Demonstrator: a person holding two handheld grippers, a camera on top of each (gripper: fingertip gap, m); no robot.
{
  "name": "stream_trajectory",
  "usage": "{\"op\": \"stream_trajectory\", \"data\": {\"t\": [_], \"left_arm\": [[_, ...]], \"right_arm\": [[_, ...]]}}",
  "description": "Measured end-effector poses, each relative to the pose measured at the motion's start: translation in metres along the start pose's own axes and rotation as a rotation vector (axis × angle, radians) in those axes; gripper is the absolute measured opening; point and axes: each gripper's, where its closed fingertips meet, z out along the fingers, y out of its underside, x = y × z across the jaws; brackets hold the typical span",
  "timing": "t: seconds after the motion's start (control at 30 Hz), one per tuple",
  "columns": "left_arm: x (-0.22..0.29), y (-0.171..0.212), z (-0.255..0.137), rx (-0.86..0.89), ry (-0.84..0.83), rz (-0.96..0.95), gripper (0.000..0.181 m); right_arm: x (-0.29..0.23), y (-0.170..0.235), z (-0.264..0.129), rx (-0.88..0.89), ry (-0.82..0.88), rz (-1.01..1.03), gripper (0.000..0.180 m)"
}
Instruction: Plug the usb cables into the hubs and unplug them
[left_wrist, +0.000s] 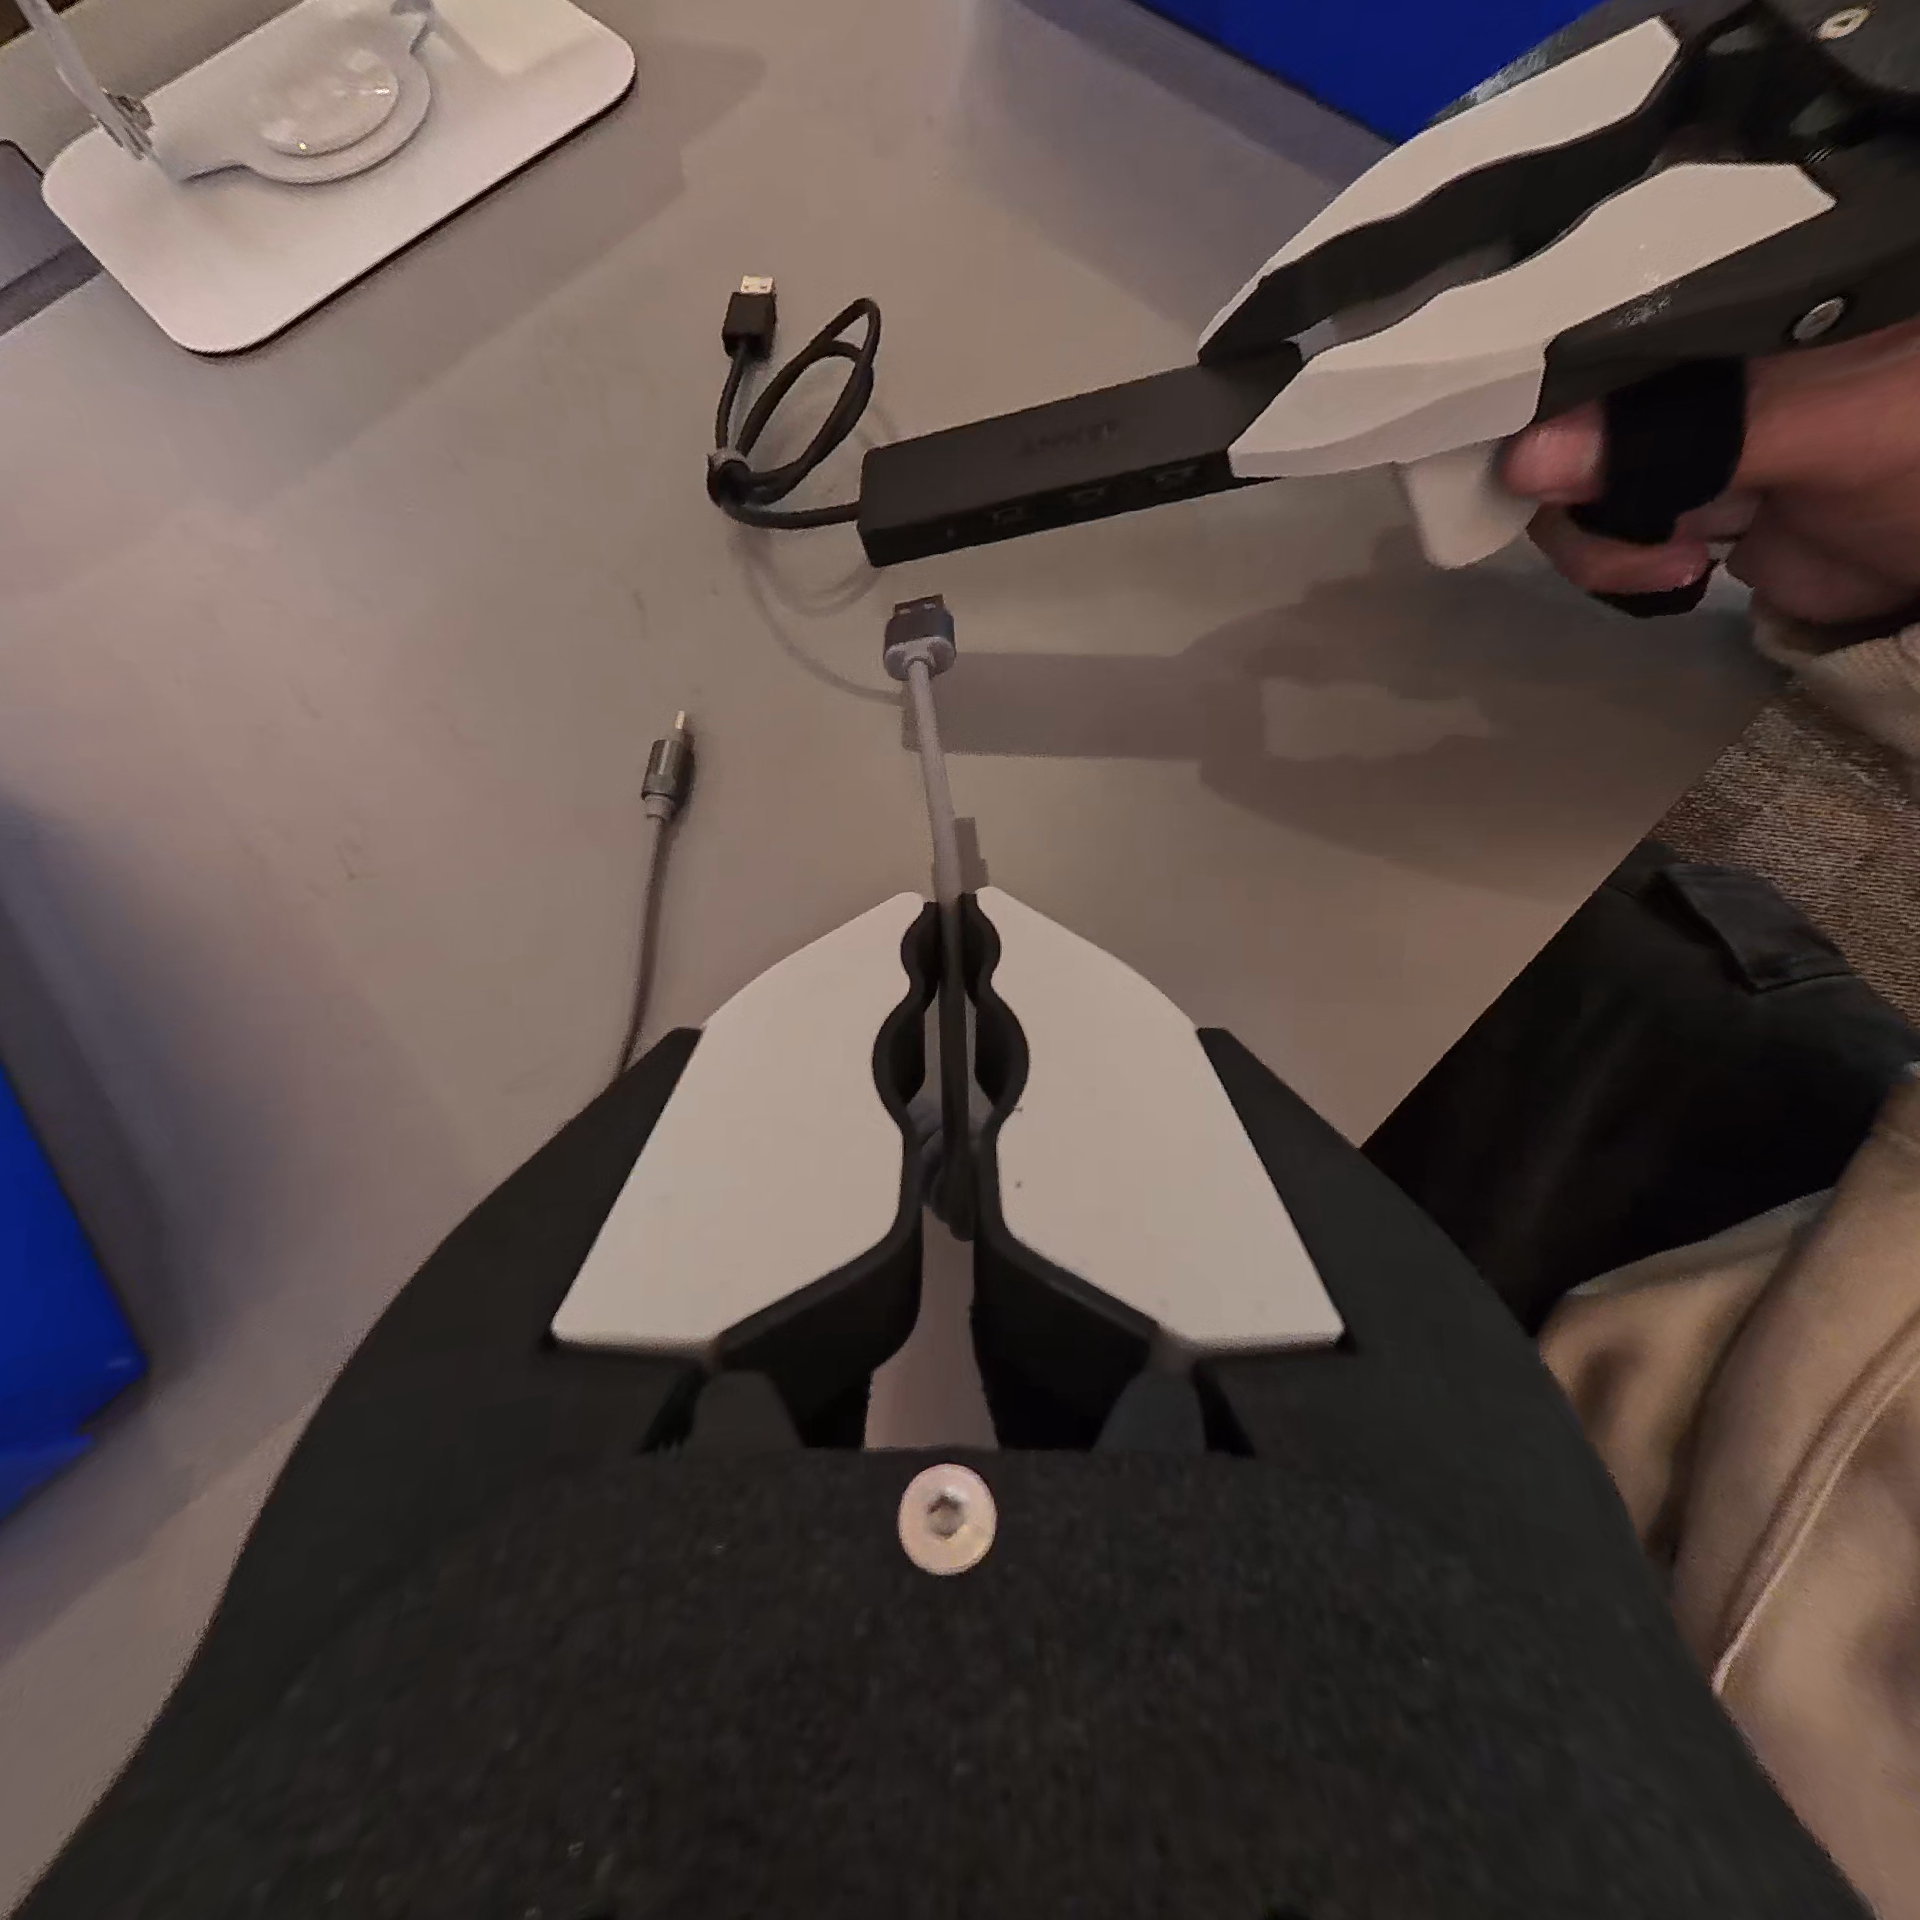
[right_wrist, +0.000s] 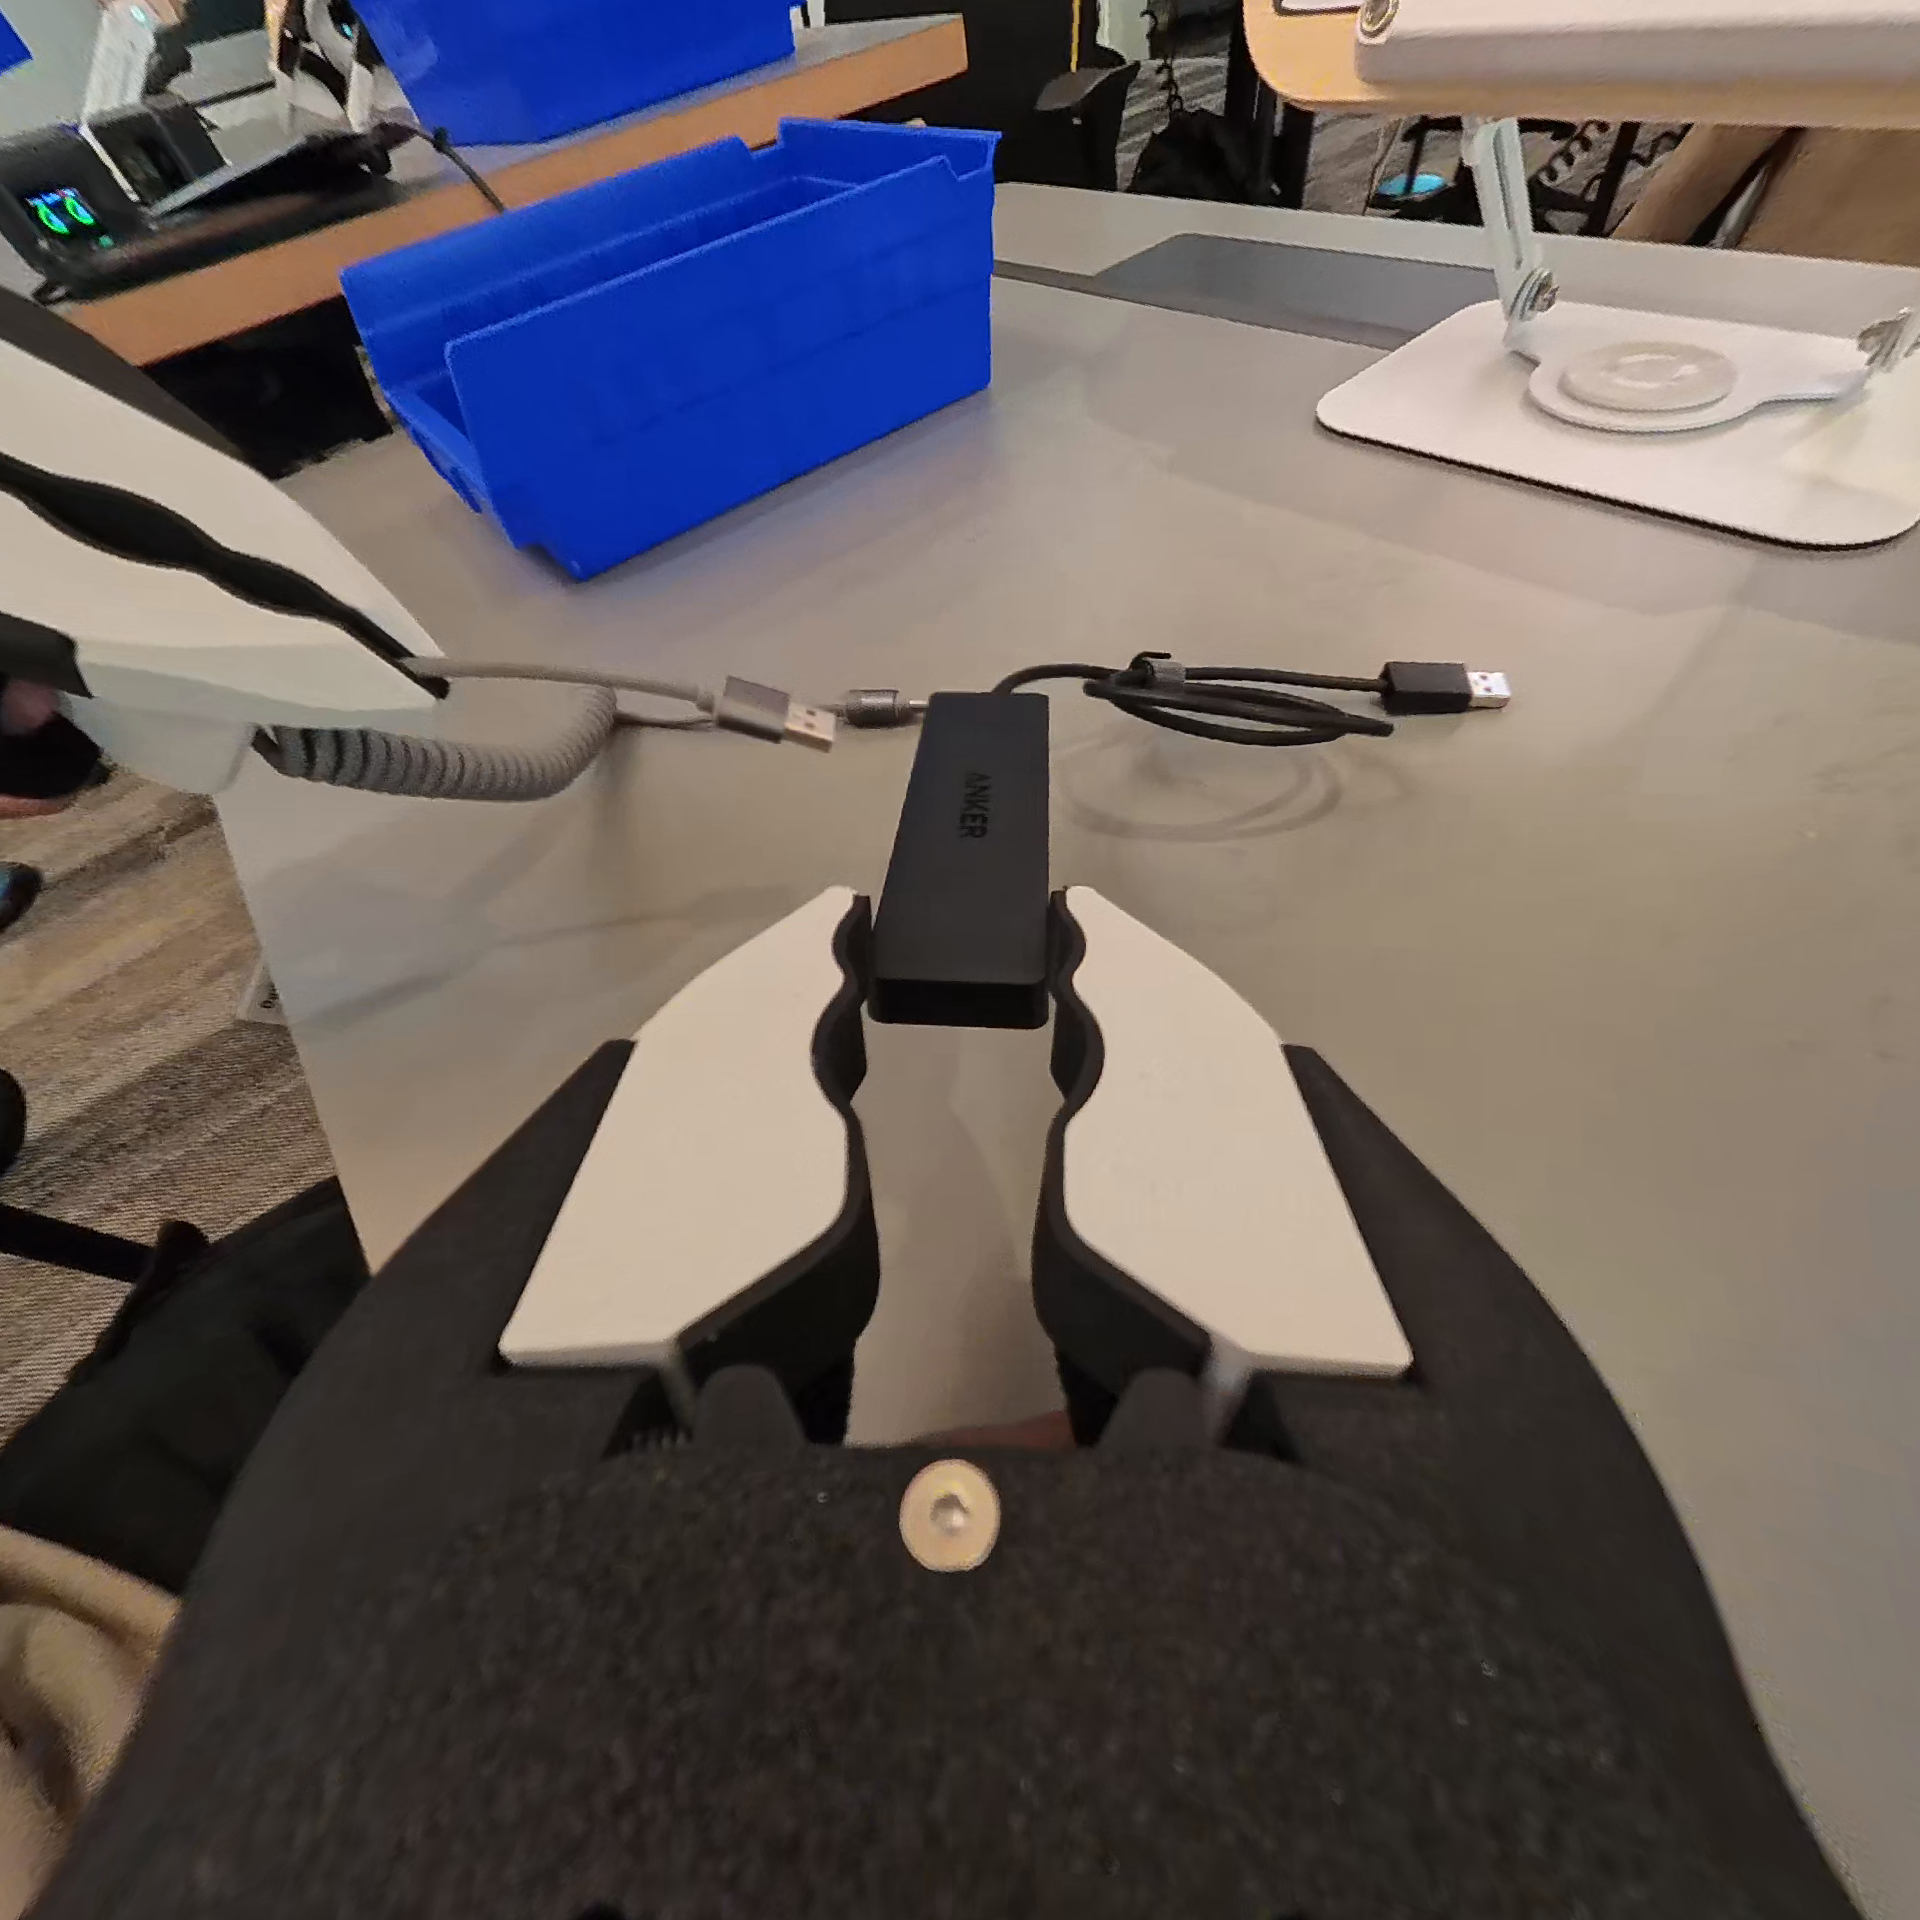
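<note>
L gripper (left_wrist: 945, 914) pinches grey cable (left_wrist: 928, 748) — R gripper (right_wrist: 961, 925) clamps hub (right_wrist: 966, 831).

- Left gripper (left_wrist: 948, 914): white fingers with wavy black inner pads, on a wide black grainy body; one silver hex screw (left_wrist: 947, 1524) at centre.
- Right gripper (right_wrist: 961, 914): same build, same screw (right_wrist: 949, 1514).
- Person: beige sleeve (left_wrist: 1766, 1507), dark trousers (left_wrist: 1621, 1091).

Unplugged grey cable plug (left_wrist: 918, 631) beside black hub (left_wrist: 1049, 470)
</note>
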Motion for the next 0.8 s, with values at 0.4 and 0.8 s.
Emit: {"op": "stream_trajectory", "data": {"t": [0.4, 0.8], "left_arm": [[0.011, -0.007, 0.003, 0.035, 0.061, -0.028, 0.003], [0.018, -0.009, 0.009, 0.042, 0.070, -0.025, 0.003]], "right_arm": [[-0.005, 0.001, 0.004, 0.008, -0.038, 0.037, 0.032], [-0.008, 0.002, 0.005, 0.003, -0.056, 0.044, 0.032]]}}
